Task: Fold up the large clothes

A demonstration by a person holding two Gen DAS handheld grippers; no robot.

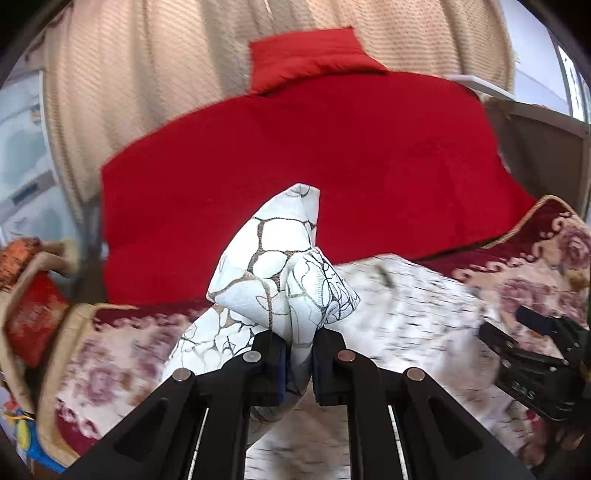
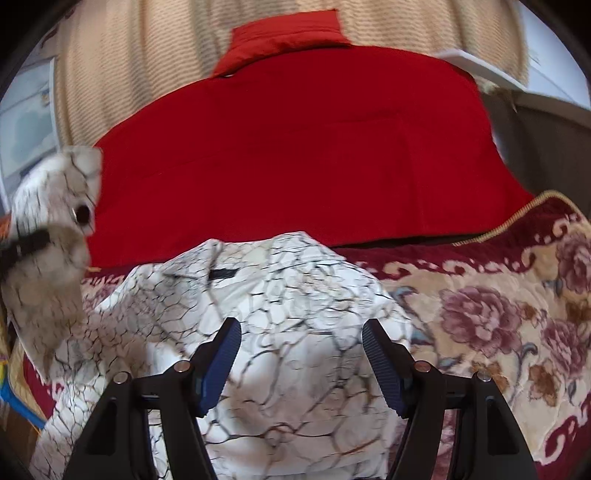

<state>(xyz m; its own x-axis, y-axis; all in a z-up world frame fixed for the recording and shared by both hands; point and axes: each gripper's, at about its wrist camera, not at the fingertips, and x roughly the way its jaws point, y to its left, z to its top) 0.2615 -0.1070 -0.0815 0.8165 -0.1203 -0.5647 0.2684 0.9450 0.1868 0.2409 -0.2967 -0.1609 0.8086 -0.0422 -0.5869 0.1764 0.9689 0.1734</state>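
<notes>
Clamping a bunched fold of the white patterned garment [image 1: 273,258], the left gripper [image 1: 299,362] has its jaws drawn in tight on the cloth, which rises in a peak just ahead of the fingertips. The rest of the garment trails down and rightward onto the floral blanket [image 1: 535,280]. At the right edge of the left wrist view the right gripper [image 1: 535,373] appears, blurred; some white characters show on its body but cannot be read.

In the right wrist view the right gripper [image 2: 301,354] stands with its jaws spread wide and nothing between them. The garment [image 2: 288,295] lies heaped directly under and ahead of the blue pads [image 2: 221,362]; whether they touch it cannot be told. A small dark label [image 2: 222,274] sits near the garment's far edge, too small to read. At left, the lifted portion of the garment hangs blurred.

Beyond the garment lies a red quilt [image 2: 295,147] with a red pillow [image 2: 280,33] at its far end, then a beige knitted cover [image 2: 129,55].
</notes>
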